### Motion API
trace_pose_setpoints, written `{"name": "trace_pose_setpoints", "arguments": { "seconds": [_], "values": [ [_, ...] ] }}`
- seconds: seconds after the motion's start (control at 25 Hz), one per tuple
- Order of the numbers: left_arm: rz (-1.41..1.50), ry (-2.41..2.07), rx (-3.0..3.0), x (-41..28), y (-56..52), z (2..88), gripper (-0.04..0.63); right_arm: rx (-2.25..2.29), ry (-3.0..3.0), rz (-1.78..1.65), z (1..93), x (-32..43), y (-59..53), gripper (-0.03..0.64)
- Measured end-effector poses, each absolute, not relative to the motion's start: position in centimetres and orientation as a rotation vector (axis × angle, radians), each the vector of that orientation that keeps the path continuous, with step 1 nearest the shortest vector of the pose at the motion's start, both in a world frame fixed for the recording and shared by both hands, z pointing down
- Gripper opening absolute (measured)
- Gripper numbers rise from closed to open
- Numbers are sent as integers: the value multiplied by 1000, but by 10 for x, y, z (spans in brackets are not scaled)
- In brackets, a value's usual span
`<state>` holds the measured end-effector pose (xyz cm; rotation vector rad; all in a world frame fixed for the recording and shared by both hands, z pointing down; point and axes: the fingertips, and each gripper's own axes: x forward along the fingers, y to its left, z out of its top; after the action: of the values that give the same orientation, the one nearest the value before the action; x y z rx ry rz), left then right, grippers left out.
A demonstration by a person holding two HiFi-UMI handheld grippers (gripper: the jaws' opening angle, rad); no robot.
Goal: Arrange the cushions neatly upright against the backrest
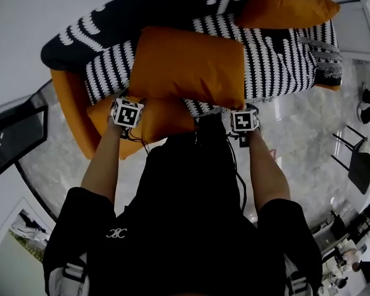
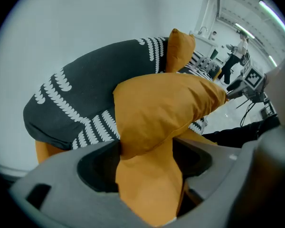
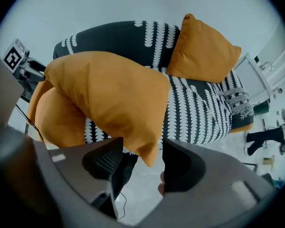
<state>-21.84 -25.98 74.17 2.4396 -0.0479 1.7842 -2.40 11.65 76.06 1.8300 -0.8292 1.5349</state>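
Two cushions on the black-and-white patterned sofa: small orange fabric cushion upright at the backrest's right end; large orange fabric cushion across the seat's front edge, corners between the parted fingers of left gripper and right gripper.

— Bright, even light. Long white ceiling light strips glow at the top right of the left gripper view, and the plain pale wall washes out.
— The fisheye bends the edges, and the corners go black. The left grey plastic tongs and the right grey plastic tongs blur up close.
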Motion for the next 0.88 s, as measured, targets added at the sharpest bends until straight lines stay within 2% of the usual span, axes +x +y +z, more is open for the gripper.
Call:
{"name": "trace_pose_setpoints", "arguments": {
  "seconds": [0.08, 0.16, 0.24, 0.36, 0.44, 0.48, 0.88],
  "values": [
    [1803, -64, 2456, -217, -267, 750, 354, 1806, -830, 1551, 773, -25, 115, 258],
    [1803, -80, 2469, -214, -272, 757, 321, 1783, -842, 1543, 782, -26, 112, 239],
    [1814, -69, 2464, -210, -270, 760, 250, 1769, -852, 1526, 790, -25, 108, 205],
    [1831, -44, 2474, -206, -263, 759, 159, 1784, -825, 1507, 792, -22, 108, 133],
    [1809, -47, 2494, -204, -262, 757, 132, 1803, -795, 1487, 787, -17, 108, 50],
    [1790, -53, 2501, -202, -262, 755, 122, 1815, -789, 1479, 784, -14, 107, 35],
    [1658, -75, 2477, -183, -257, 705, 74, 2016, -753, 1433, 724, 29, 105, 20]
  ]
}}
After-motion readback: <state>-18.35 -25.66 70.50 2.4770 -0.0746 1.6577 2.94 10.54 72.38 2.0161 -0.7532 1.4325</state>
